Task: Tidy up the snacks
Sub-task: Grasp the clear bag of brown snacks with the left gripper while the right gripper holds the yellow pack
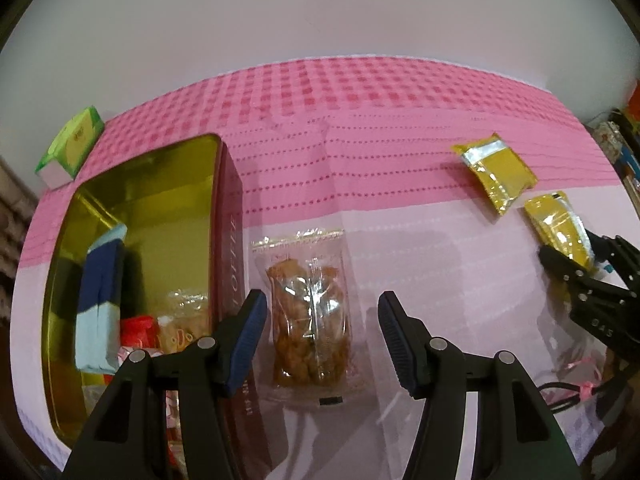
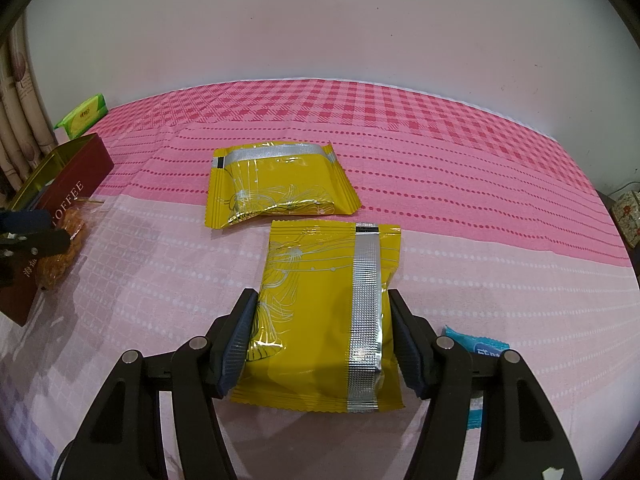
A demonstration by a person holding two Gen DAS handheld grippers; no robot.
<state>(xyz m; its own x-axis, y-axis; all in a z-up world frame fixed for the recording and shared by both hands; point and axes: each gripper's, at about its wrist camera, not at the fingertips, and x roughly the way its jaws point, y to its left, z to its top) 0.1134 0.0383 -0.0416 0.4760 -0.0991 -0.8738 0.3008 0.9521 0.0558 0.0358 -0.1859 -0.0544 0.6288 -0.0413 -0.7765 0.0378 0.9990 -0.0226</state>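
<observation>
1. left gripper (image 1: 322, 340) hangs open over the clear snack bag (image 1: 308, 316), which lies on the table beside the tin (image 1: 132, 200), near the left edge.
2. right gripper (image 2: 320, 344) is closed on a yellow packet (image 2: 328, 320).
3. next, likely: close on the bag and lift it into the tin.

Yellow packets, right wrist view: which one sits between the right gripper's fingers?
The nearer yellow packet, silver seam running lengthwise toward the camera, sits between the right gripper fingers. The farther yellow packet lies free behind it, seam running crosswise.
</observation>
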